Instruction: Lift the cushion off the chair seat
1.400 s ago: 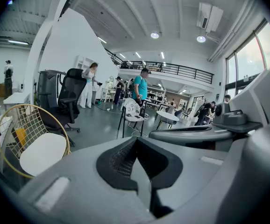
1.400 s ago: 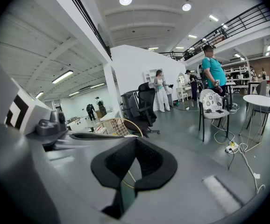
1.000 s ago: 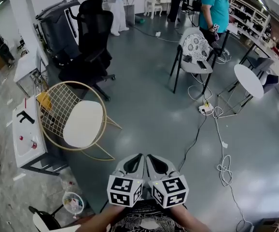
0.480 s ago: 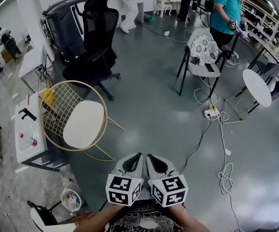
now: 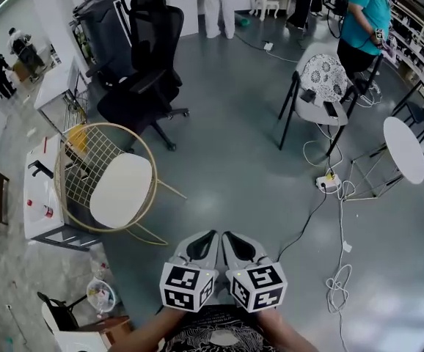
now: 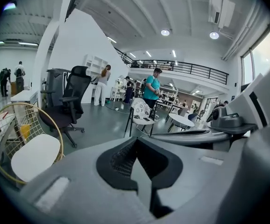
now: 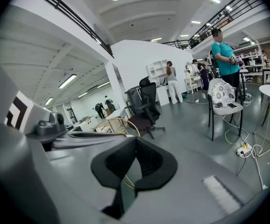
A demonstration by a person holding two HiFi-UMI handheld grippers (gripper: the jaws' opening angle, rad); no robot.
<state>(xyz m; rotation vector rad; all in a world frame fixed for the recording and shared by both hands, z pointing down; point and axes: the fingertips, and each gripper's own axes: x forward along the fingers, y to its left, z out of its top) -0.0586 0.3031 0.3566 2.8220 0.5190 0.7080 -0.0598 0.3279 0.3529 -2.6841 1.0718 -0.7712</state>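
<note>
A gold wire chair (image 5: 94,160) stands ahead and to the left. Its white oval cushion (image 5: 122,189) lies flat on the seat, long axis running away from the viewer. The left tongs (image 5: 205,243) and right tongs (image 5: 235,244) are closed, empty, side by side and tipped slightly down. Both are well apart from the cushion, the left nearer.

Patterned-cushion chair (image 5: 315,113), round white table (image 5: 404,149) and power strip (image 5: 330,183) shifted farther right of the right gripper (image 5: 232,242); gold wire chair (image 5: 94,156) edged farther left of the left gripper (image 5: 206,240).
</note>
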